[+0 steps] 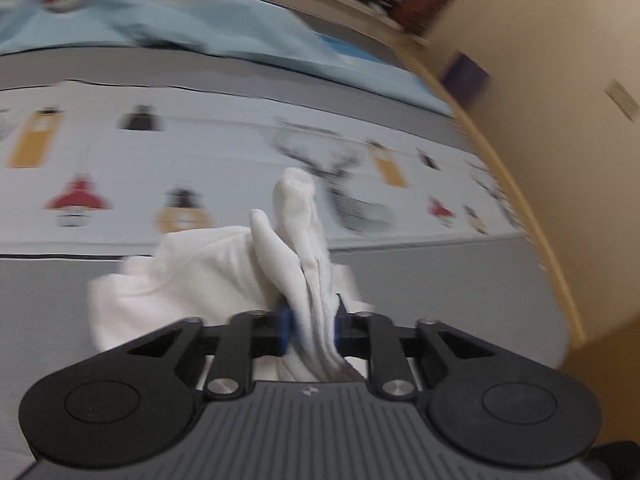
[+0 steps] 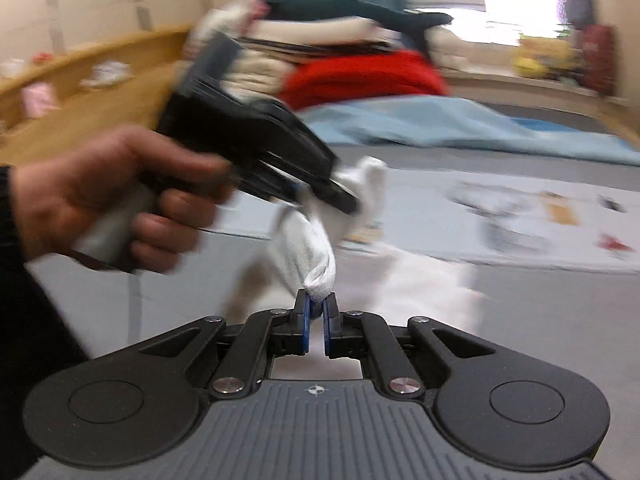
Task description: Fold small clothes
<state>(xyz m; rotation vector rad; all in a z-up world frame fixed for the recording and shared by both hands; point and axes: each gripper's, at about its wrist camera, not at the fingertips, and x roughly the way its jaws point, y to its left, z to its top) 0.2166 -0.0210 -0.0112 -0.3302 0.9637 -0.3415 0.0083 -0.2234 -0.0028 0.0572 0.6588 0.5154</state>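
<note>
A white sock (image 1: 296,216) is bunched between the blue pads of my left gripper (image 1: 312,322), which is shut on it; its toe end stands up above the fingers and more white cloth (image 1: 180,272) hangs to the left. In the right wrist view a hand (image 2: 112,196) holds that left gripper (image 2: 344,196) up over the bed. The sock (image 2: 308,248) stretches down from it to my right gripper (image 2: 316,308), whose pads pinch the sock's lower tip. Both views are blurred by motion.
Below lies a grey bedsheet (image 1: 440,280) with a patterned pale cover (image 1: 224,152). A light blue blanket (image 2: 420,128), a red cloth (image 2: 360,76) and a stack of clothes (image 2: 320,28) lie further back. A wooden bed frame (image 2: 100,72) runs along the left.
</note>
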